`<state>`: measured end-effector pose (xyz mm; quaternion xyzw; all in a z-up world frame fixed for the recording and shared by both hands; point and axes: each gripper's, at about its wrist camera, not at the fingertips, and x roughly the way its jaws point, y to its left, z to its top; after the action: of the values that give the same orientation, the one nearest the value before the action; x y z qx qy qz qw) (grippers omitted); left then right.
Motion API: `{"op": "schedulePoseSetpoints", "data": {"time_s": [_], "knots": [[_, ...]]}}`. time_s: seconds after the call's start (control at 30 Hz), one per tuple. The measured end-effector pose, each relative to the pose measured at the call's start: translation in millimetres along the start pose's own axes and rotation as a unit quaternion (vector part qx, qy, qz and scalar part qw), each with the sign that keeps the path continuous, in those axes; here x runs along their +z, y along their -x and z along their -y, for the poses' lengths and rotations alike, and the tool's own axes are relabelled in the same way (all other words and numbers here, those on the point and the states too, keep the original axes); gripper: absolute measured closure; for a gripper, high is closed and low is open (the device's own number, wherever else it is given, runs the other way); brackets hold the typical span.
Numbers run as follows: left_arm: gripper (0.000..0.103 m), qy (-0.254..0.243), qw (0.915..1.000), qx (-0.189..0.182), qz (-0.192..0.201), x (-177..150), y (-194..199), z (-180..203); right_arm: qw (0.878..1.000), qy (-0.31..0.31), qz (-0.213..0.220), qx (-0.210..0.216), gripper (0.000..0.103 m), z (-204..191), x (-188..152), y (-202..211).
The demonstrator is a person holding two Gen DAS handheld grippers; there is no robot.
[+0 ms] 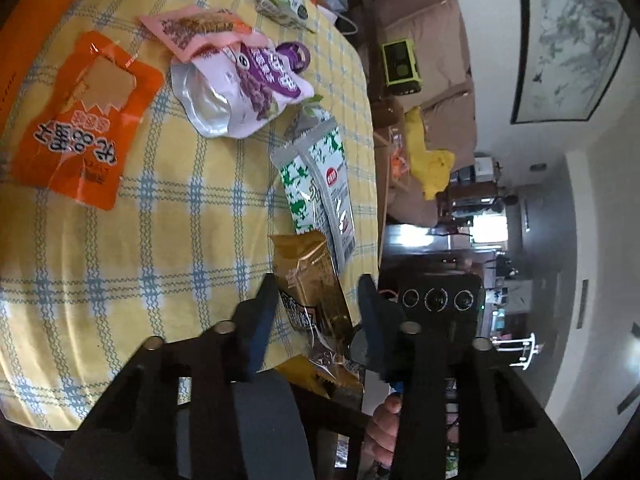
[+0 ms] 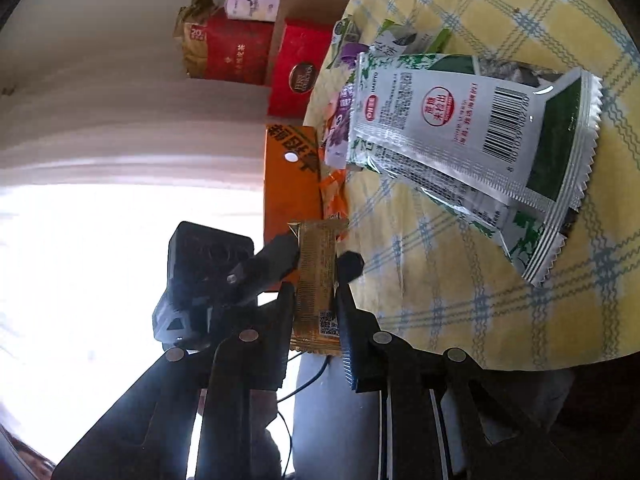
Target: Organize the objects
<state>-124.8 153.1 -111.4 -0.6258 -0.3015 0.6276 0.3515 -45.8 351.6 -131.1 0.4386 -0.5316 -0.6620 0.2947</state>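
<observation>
A gold snack wrapper (image 2: 316, 280) hangs at the edge of the yellow plaid tablecloth (image 1: 140, 240), pinched at both ends: the right gripper (image 2: 314, 300) clamps one end, the left gripper (image 1: 316, 296) the other. Just beyond lies a green-and-white packet (image 1: 320, 176), farther off an orange packet (image 1: 80, 120).

A snack bar (image 1: 316, 312) sits between the left hand-held gripper (image 1: 318, 292) fingers; ahead on the tabletop (image 1: 160, 240) lies a seaweed packet (image 1: 320, 184), with other pouches (image 1: 240, 84) beyond.
</observation>
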Motion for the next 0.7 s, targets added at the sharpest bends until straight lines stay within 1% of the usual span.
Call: {"op": "schedulePoseSetpoints", "data": {"time_s": [0.03, 0.1, 0.2, 0.3, 0.37, 0.4, 0.43, 0.47, 0.53, 0.6, 0.63, 0.67, 0.7], "knots": [[0.076, 0.0, 1.0, -0.001, 0.001, 1.6, 0.0, 0.7, 1.0, -0.003, -0.001, 0.005, 0.083, -0.2, 0.8, 0.2], [0.078, 0.003, 1.0, -0.008, 0.004, 3.6, -1.0, 2.1, 1.0, -0.009, -0.001, 0.011, 0.083, 0.4, 2.0, -1.7], [0.082, 0.001, 0.9999, -0.006, 0.015, 4.2, -1.4, 5.4, 1.0, -0.008, -0.002, 0.006, 0.08, 0.8, 1.8, -1.5], [0.082, 0.001, 0.9996, 0.015, 0.023, 5.4, -1.2, 6.4, 0.999, 0.008, 0.013, -0.03, 0.07, -4.3, 3.3, 2.1], [0.082, -0.003, 0.9987, 0.045, 0.021, 4.5, 1.1, 7.0, 0.997, 0.034, 0.027, -0.065, 0.069, -11.4, 3.7, 6.4], [0.082, -0.009, 0.9975, 0.066, 0.021, 3.9, 0.5, 8.4, 0.994, 0.052, 0.034, -0.088, 0.069, -17.2, 3.1, 7.9], [0.082, -0.017, 0.9949, 0.097, 0.019, 3.8, -2.2, 11.5, 0.987, 0.086, 0.043, -0.126, 0.069, -27.8, 1.8, 8.9], [0.082, -0.024, 0.9927, 0.117, 0.019, 3.9, -4.3, 13.8, 0.981, 0.109, 0.048, -0.154, 0.069, -34.0, -0.7, 9.3], [0.082, -0.034, 0.9886, 0.145, 0.018, 4.2, -9.5, 18.4, 0.961, 0.164, 0.058, -0.216, 0.069, -51.3, -6.5, 6.5], [0.082, -0.04, 0.9858, 0.162, 0.02, 4.3, -13.5, 22.2, 0.939, 0.21, 0.062, -0.266, 0.069, -64.7, -13.6, 0.1], [0.082, -0.044, 0.984, 0.171, 0.021, 4.2, -15.7, 24.4, 0.924, 0.235, 0.063, -0.294, 0.069, -72.5, -17.6, -5.8], [0.082, -0.047, 0.9825, 0.179, 0.023, 3.8, -17.4, 26.0, 0.917, 0.248, 0.063, -0.307, 0.069, -75.2, -21.7, -7.9], [0.082, -0.05, 0.9812, 0.185, 0.024, 3.7, -19.3, 27.8, 0.906, 0.265, 0.061, -0.323, 0.069, -79.7, -25.6, -13.8]]}}
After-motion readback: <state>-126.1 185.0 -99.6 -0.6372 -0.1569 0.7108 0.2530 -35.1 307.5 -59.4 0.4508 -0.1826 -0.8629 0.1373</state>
